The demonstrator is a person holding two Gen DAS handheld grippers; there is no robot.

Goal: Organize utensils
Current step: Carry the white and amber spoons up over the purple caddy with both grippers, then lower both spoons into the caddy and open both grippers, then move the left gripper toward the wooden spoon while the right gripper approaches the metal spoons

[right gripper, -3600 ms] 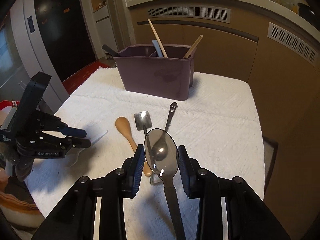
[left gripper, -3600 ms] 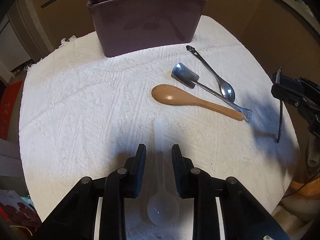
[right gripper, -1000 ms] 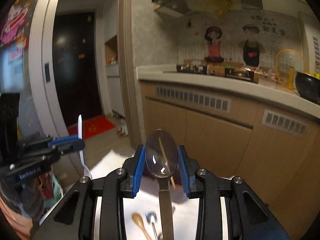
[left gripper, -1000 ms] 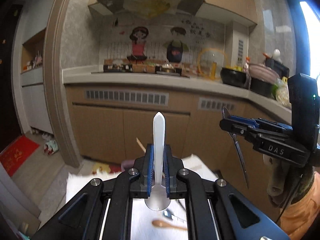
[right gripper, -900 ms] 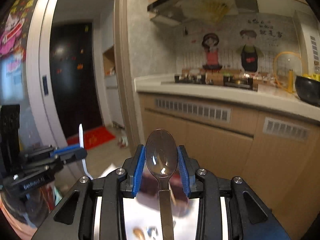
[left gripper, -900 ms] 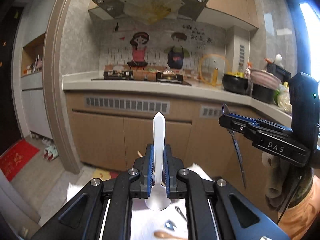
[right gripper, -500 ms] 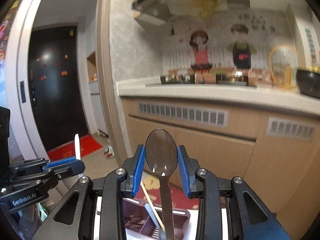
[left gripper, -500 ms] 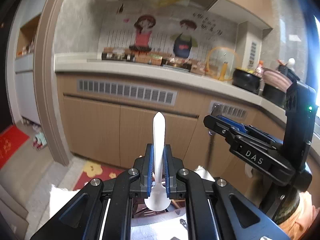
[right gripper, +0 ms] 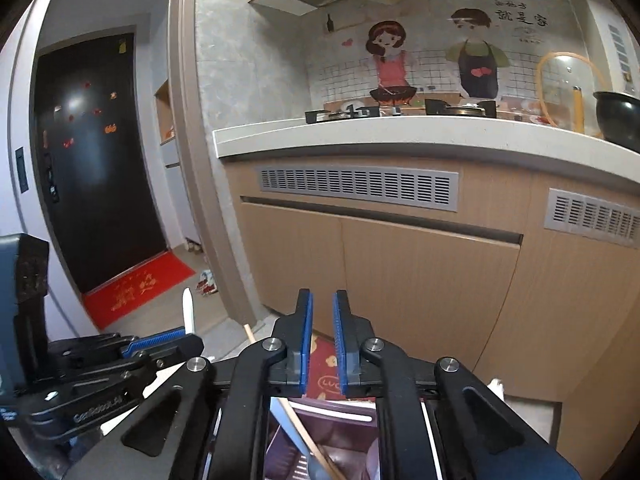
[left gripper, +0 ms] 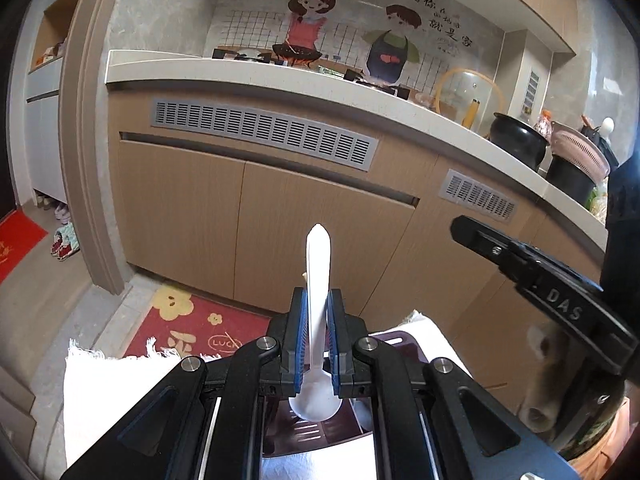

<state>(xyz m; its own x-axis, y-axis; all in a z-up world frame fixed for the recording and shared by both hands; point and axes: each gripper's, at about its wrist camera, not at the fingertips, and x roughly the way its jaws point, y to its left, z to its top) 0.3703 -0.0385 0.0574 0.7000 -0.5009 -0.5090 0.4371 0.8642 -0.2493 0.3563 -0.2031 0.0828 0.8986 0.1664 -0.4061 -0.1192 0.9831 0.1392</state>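
My left gripper (left gripper: 318, 332) is shut on a white plastic spoon (left gripper: 317, 280), held upright with its handle up and its bowl just above the dark purple utensil caddy (left gripper: 308, 432). My right gripper (right gripper: 322, 330) is open and empty, directly above the caddy (right gripper: 320, 440), which holds a wooden stick (right gripper: 304, 428) and other utensils. The left gripper with the white spoon (right gripper: 188, 312) shows at the left of the right wrist view. The right gripper's body (left gripper: 552, 296) shows at the right of the left wrist view.
The caddy stands on a white cloth-covered table (left gripper: 112, 384). Wooden kitchen cabinets (left gripper: 320, 216) and a counter with pots lie behind. A red floor mat (left gripper: 200, 332) lies below the table's far edge.
The metal spoon that my right gripper held is gone from its jaws, which now stand open over the caddy. Both grippers have moved down closer over the caddy.
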